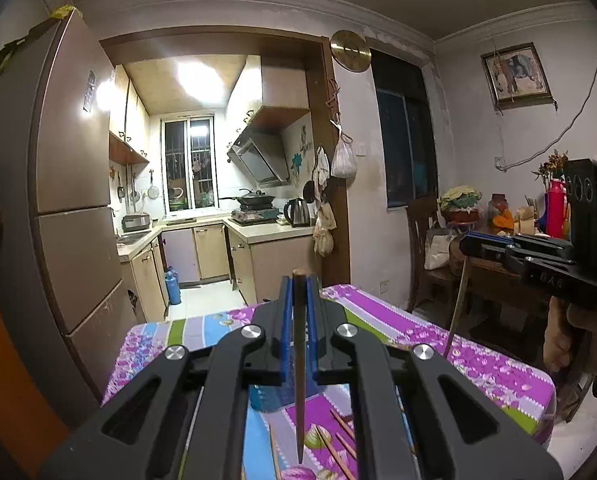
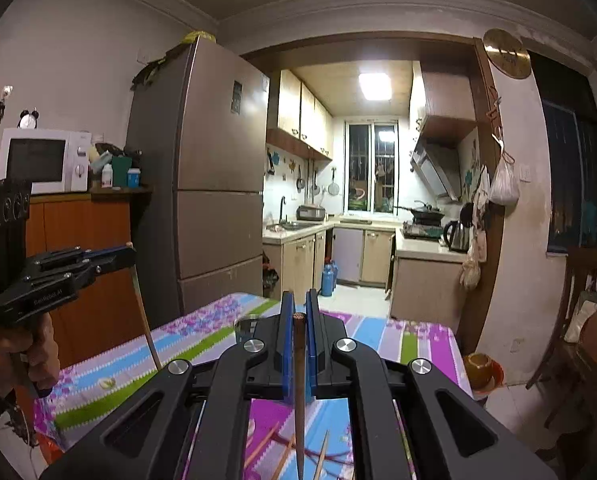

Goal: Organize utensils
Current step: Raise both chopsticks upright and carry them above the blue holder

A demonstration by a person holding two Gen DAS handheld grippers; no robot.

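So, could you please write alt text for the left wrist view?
The left gripper is shut on a chopstick hanging above a floral tablecloth, where more chopsticks lie. At right, the right gripper holds another chopstick; a kitchen lies beyond.

Chopstick (image 2: pixel 298 360) in right claw (image 2: pixel 298 312)

A wooden chopstick (image 1: pixel 299 364) hangs between the left gripper's (image 1: pixel 298 280) pads above the floral-clothed table (image 1: pixel 478 360), where loose wooden chopsticks (image 1: pixel 338 440) lie. To its right, the right gripper (image 1: pixel 484 244) pinches another slim wooden chopstick (image 1: pixel 456 308).
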